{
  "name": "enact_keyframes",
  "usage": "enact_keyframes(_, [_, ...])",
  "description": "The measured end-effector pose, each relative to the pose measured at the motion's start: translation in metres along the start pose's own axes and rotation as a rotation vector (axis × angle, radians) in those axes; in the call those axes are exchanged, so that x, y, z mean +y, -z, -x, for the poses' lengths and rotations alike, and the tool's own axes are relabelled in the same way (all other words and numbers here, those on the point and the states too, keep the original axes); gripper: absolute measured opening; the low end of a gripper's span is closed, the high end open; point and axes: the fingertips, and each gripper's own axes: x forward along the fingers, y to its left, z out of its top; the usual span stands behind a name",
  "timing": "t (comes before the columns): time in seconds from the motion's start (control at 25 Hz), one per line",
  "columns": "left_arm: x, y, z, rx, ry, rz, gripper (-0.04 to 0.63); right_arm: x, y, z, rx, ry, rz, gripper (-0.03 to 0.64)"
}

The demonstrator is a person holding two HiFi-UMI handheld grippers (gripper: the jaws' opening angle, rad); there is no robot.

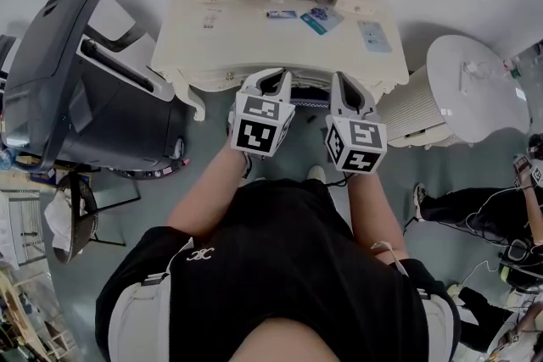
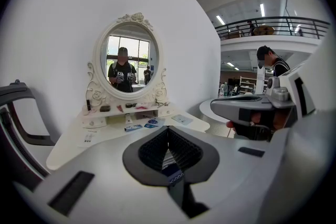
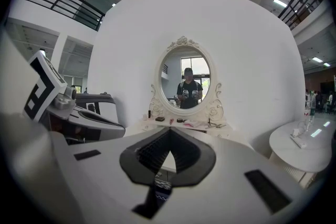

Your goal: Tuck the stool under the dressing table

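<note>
The cream dressing table (image 1: 212,38) with its oval mirror (image 2: 130,63) stands straight ahead. My left gripper (image 1: 273,79) and right gripper (image 1: 346,85) hover side by side at its front edge, pointing at it. Both are shut with nothing between their jaws, as the left gripper view (image 2: 168,131) and the right gripper view (image 3: 169,134) show. A dark striped strip (image 1: 311,102) shows between the grippers under the tabletop's edge. It may be the stool's seat, but most of it is hidden. The mirror reflects the person holding both grippers.
A big dark grey chair (image 1: 85,89) stands close on the left of the table. A round white side table (image 1: 475,89) stands on the right, with someone's legs (image 1: 475,212) on the floor beside it. Small cosmetics and cards (image 1: 321,19) lie on the tabletop.
</note>
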Motion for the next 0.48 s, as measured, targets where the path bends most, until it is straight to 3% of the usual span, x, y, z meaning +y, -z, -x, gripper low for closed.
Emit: enact_keyframes(0.48, [0.0014, 0.0055, 0.0007, 0.018, 0.004, 0.004, 0.008, 0.0037, 0.0020, -0.0019, 0.005, -0.007, 0.001, 0.009])
